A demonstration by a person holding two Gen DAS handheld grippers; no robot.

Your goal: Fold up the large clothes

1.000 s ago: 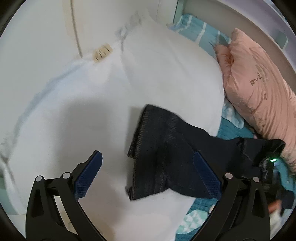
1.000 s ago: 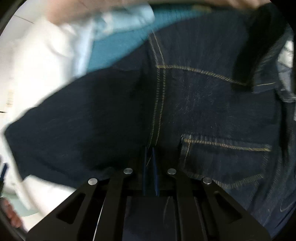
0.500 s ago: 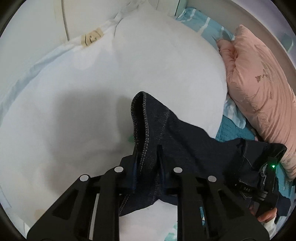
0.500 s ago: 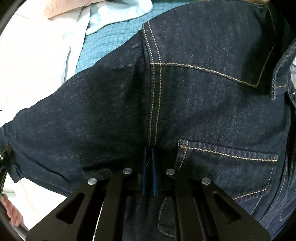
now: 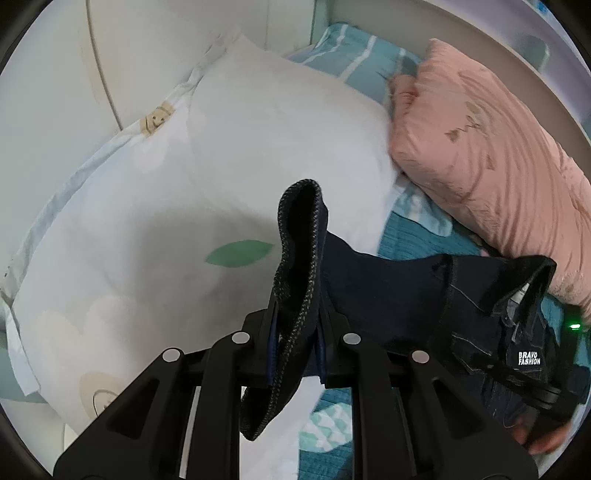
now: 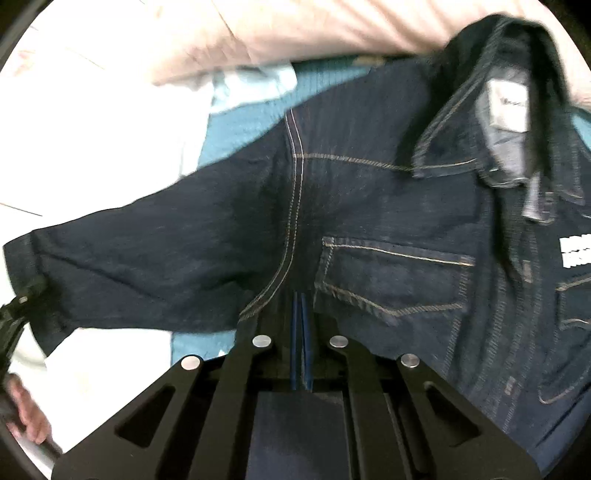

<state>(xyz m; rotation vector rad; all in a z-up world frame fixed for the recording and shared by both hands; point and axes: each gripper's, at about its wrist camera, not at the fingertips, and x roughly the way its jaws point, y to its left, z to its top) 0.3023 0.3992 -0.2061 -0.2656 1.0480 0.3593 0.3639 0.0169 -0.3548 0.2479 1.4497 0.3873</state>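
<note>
- above the white pillow (image 5: pixel 229 155), the left gripper (image 5: pixel 295 347) is clamped on the cuff of the denim jacket (image 6: pixel 369 206)
- right gripper (image 6: pixel 302 317) pinches it at the armpit seam
- jacket hangs over the teal bedspread (image 5: pixel 413 236), beside a pink cushion (image 5: pixel 487 155)

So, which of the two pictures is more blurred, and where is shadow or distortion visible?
Right wrist view: more blurred, the denim jacket and pink pillow smeared. Left wrist view: sharper, a soft shadow on the white pillow beside the cuff; both views curve at the edges.
</note>
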